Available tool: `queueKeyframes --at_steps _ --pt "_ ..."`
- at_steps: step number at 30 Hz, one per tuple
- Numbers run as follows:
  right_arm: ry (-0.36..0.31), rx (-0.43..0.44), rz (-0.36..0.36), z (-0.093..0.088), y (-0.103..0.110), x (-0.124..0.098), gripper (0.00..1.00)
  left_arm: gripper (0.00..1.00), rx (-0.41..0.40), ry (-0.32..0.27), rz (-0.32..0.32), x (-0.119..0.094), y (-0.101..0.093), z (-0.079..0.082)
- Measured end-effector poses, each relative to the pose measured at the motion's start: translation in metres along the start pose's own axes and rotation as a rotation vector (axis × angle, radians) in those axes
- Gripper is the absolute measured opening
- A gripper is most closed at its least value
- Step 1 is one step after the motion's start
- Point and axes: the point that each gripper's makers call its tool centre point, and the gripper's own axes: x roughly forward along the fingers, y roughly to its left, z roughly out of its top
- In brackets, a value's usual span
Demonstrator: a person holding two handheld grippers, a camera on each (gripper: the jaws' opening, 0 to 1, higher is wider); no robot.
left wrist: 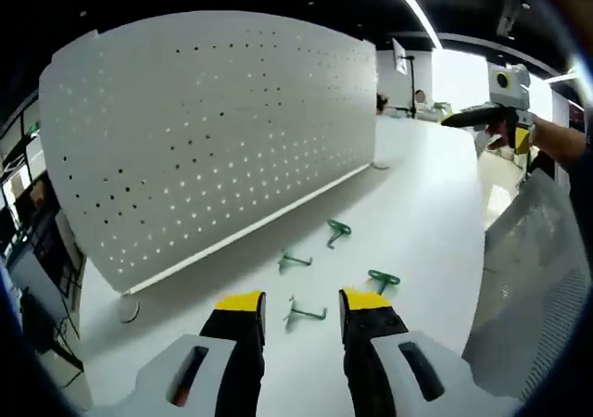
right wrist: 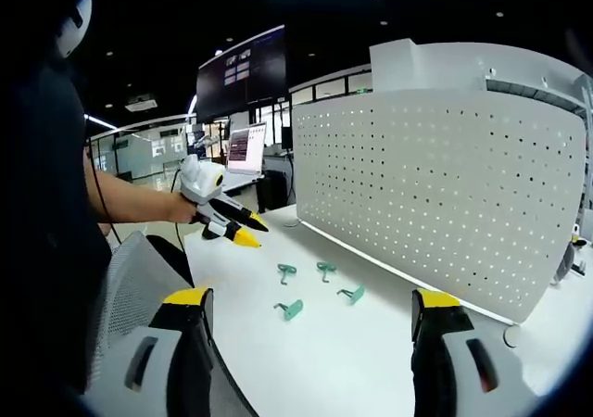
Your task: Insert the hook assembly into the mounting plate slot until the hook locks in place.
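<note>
Four green hooks (left wrist: 306, 314) lie scattered on the white table (left wrist: 417, 213) in front of an upright white pegboard (left wrist: 213, 130) — the left gripper (left wrist: 303, 308) hovers just above them with fingers apart and empty, the right gripper (right wrist: 310, 310) held farther back, fingers wide apart.

A white table (right wrist: 324, 361) carries four green hooks (right wrist: 290, 309), apparently loose, and an upright white pegboard (right wrist: 445, 185).
</note>
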Motion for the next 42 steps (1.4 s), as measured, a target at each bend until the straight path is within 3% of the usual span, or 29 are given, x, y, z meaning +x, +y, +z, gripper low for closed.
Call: queueKeyframes --at_steps 5,18,32,42 --pt "0.003 0.002 -0.003 0.001 -0.002 0.001 0.87 0.32 0.005 0.046 -0.008 0.013 0.003 -0.011" --pt "0.020 0.011 -0.006 -0.003 -0.006 0.004 0.87 0.20 0.052 0.121 -0.009 0.038 0.012 -0.032" --pt "0.025 0.022 -0.002 -0.006 -0.011 0.013 0.87 0.11 0.109 0.180 -0.028 0.055 0.013 -0.044" --pt "0.030 0.027 -0.008 -0.008 -0.013 0.014 0.87 0.09 0.117 0.190 -0.038 0.063 0.013 -0.046"
